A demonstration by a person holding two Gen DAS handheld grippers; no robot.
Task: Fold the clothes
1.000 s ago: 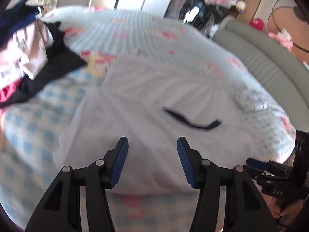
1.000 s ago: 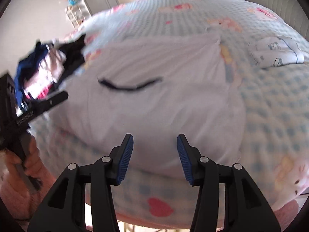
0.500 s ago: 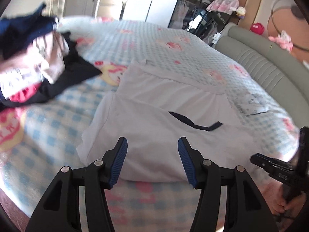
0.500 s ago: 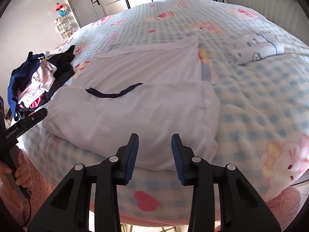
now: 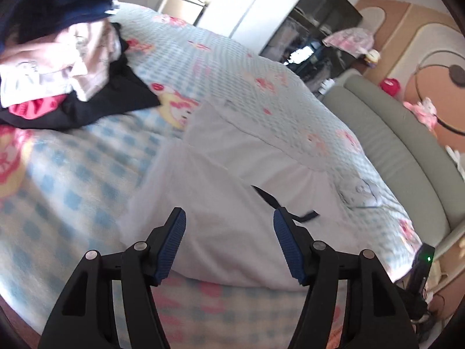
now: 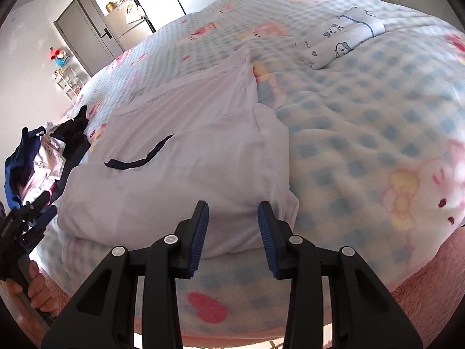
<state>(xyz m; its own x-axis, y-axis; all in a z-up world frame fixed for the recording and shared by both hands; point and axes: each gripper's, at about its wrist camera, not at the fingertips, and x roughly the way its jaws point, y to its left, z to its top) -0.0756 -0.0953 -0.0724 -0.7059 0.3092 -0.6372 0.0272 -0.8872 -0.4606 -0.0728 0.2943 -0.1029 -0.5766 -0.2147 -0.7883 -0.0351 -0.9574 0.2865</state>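
Presently the white garment (image 6: pixel 186 157) lies part-folded on the bed (image 6: pixel 363 122), its near hem toward six o'clock, with the left gripper (image 5: pixel 229 229) and right gripper (image 6: pixel 232 221) both apart and empty above it; any next fold needs level, matched pinches.

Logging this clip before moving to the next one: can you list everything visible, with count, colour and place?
white garment: one, white with a dark strap, partly folded at the near bed edge.
bedspread: one, blue-white check with pink cartoon prints, covers the bed.
clothes pile: one heap, navy, pale pink, red and black, left on the bed.
small folded cloth: one, white with blue prints, far right on the bed.
headboard: one, grey-green padded, beyond the bed.
door: one, grey, back wall.
left hand-held gripper: black, blue pads, open above the garment.
right hand-held gripper: black, blue pads, open at the garment's near edge.
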